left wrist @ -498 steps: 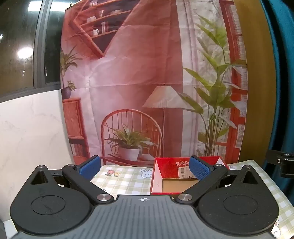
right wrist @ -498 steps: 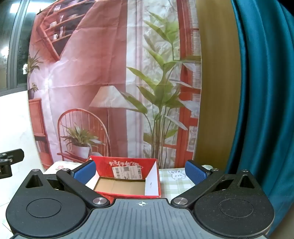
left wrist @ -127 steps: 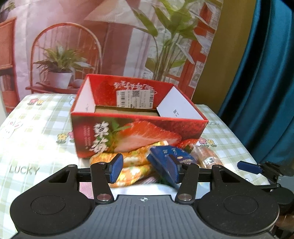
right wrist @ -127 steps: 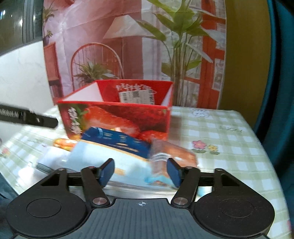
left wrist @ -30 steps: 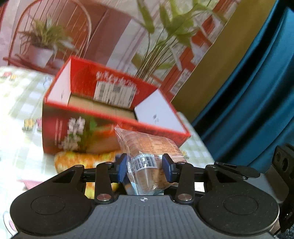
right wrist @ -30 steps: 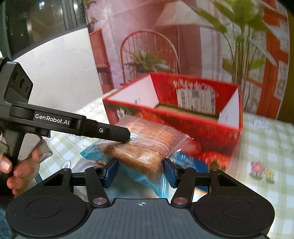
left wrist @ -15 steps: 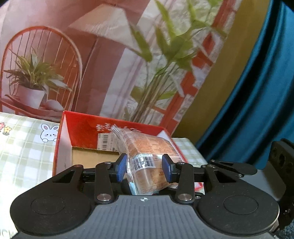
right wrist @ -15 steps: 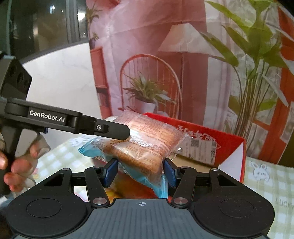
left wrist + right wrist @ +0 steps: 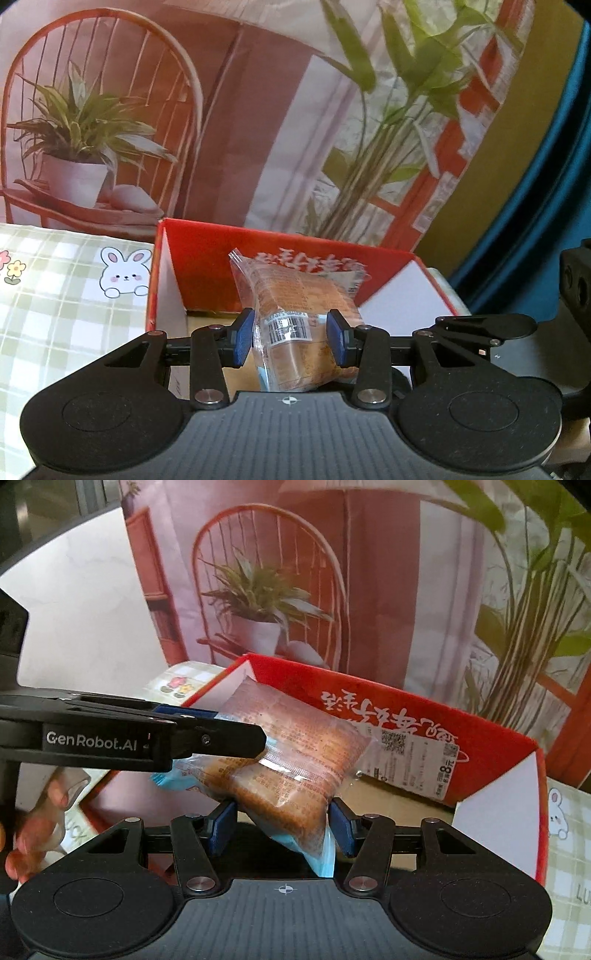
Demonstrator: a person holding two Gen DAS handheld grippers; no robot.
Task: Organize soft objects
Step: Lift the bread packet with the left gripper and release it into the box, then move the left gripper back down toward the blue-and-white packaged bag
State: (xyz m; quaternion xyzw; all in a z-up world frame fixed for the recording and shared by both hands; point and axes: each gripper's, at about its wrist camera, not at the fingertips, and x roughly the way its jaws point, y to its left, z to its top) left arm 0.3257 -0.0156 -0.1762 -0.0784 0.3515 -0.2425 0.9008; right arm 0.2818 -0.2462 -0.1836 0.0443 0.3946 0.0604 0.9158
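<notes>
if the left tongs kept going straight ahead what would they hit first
Probably the red far wall of the strawberry box, with the bread packet they hold touching it first; depth is uncertain.

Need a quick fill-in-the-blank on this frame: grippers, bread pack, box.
1. The left gripper and the right gripper are both shut on the same ____ pack.
2. The pack hangs over the open ____ box.
3. The tablecloth left of the box shows a cartoon ____.

Missing words: bread; red; rabbit
</notes>
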